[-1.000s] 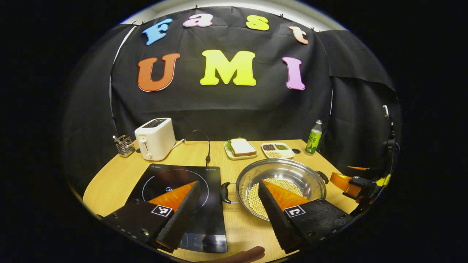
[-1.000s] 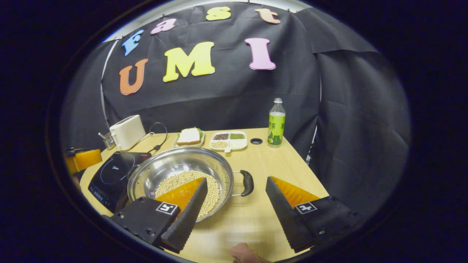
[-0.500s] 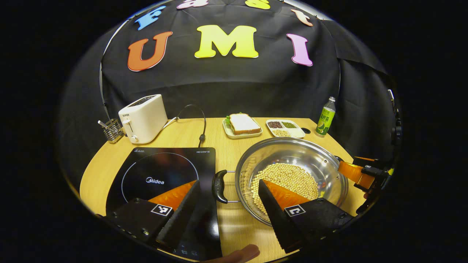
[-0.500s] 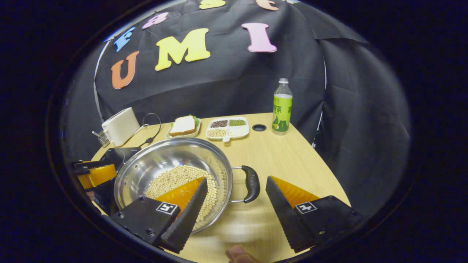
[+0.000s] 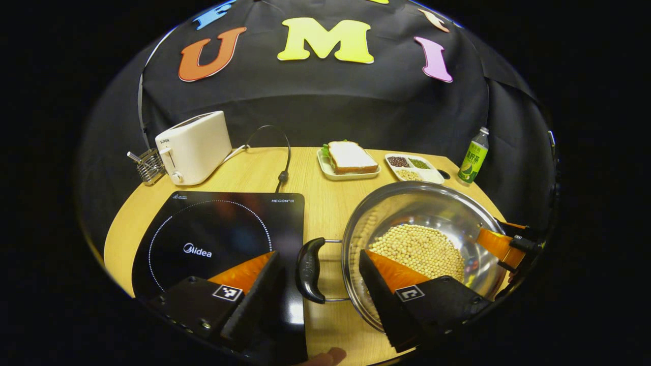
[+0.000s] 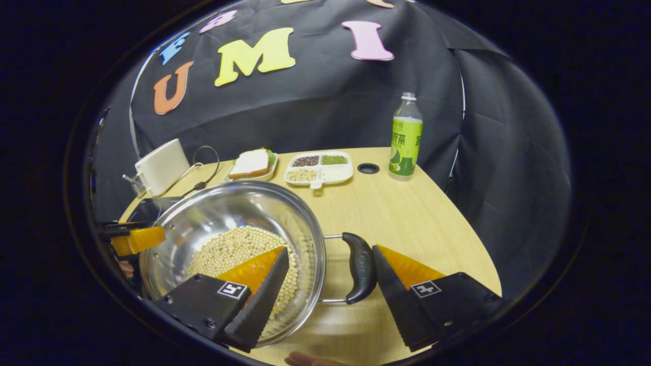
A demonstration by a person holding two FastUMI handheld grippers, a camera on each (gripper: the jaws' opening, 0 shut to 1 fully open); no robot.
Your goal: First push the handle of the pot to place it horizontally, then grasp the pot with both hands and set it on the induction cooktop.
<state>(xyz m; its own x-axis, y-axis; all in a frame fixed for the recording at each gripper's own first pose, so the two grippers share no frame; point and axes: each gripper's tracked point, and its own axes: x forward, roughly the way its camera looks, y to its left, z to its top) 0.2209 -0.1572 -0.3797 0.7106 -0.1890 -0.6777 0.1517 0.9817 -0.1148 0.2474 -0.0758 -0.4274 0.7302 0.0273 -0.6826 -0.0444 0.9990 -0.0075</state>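
left gripper [image 5: 318, 264] jaws open astride one pot [image 5: 407, 208] handle [image 5: 309, 269] | right gripper [image 6: 330, 262] jaws open astride other handle [image 6: 360, 267] | pot beside cooktop [image 5: 213, 239]

The wooden table [image 5: 254, 175] carries cooktop [image 5: 218, 244], pot [image 5: 422, 244], toaster [image 5: 196, 147], sandwich plate [image 5: 348, 170], bottle [image 5: 472, 156].

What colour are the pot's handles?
Black handles on the steel pot, clearest in the right gripper view.

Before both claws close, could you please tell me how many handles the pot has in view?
2. The left handle sits between the left claw's fingers, beside the induction cooktop; the right handle sits between the right claw's fingers.
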